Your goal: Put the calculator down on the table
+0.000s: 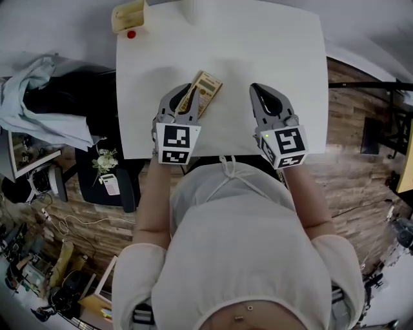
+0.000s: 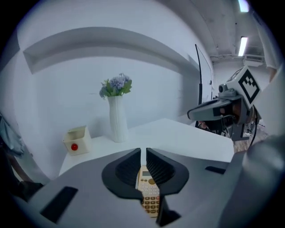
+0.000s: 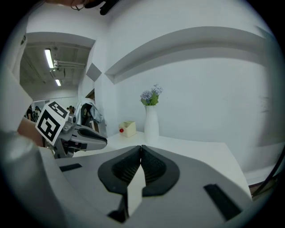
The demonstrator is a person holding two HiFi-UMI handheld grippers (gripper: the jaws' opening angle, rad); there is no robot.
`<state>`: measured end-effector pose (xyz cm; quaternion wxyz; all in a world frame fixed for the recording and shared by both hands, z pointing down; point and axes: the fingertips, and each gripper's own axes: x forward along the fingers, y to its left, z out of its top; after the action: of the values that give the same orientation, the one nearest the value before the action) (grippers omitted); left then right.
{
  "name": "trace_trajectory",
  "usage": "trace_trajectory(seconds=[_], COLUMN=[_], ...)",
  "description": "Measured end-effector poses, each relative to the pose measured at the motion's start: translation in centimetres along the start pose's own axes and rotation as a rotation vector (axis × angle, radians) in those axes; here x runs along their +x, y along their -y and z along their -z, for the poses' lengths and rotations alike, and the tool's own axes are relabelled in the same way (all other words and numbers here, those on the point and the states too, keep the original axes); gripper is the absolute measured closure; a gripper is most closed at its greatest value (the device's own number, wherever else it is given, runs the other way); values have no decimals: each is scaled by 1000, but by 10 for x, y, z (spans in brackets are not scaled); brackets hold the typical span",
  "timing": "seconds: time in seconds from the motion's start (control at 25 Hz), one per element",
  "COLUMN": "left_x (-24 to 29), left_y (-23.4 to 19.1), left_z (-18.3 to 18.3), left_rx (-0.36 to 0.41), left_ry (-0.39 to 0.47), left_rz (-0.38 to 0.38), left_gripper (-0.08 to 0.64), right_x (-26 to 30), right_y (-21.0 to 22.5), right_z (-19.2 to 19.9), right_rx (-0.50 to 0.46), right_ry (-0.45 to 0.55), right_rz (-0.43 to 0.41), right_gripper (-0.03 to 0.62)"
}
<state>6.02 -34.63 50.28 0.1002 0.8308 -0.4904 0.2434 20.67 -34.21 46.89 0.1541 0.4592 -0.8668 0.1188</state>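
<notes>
**Near field.** The left gripper (image 1: 188,97) is clenching its fingers (image 2: 127,167) on the beige calculator (image 1: 205,89). The calculator is jutting toward 1 o'clock and appears to be hanging just clear of the white bench (image 1: 277,51). At 3 o'clock, the right gripper (image 1: 258,90) is carrying nothing, its fingers (image 3: 153,167) pressing together.

**Far field.** A cream box with a red button (image 1: 129,16) is sitting at 11 o'clock, and a white flower vase (image 2: 117,120) is standing near 12 o'clock.

**Step.** The carry appears to be in hand. The next move is calling for lowering the calculator flat onto bare bench, then releasing.
</notes>
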Motion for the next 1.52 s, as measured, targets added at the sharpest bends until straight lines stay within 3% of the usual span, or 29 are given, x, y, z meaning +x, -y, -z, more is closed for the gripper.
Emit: trace_trajectory(seconds=[0.16, 0.52, 0.84, 1.04, 1.52], left_x=[-27, -101, -162, -182, -180], left_y=[2, -15, -25, -31, -29], left_z=[-23, -71, -112, -127, -128], left_rx=[11, 27, -38, -54, -16], left_ry=[79, 270, 424, 493, 481], left_rz=[24, -4, 31, 52, 73], left_gripper=[528, 541, 541, 541, 541], right_x=[-15, -51, -82, -87, -87], right_y=[-13, -43, -50, -54, -56], right_z=[-9, -50, -88, -101, -107], right_rx=[16, -62, -88, -127, -143], right_ry=[39, 187, 304, 326, 327], right_rz=[22, 41, 72, 85, 103], right_gripper=[586, 586, 588, 588, 589])
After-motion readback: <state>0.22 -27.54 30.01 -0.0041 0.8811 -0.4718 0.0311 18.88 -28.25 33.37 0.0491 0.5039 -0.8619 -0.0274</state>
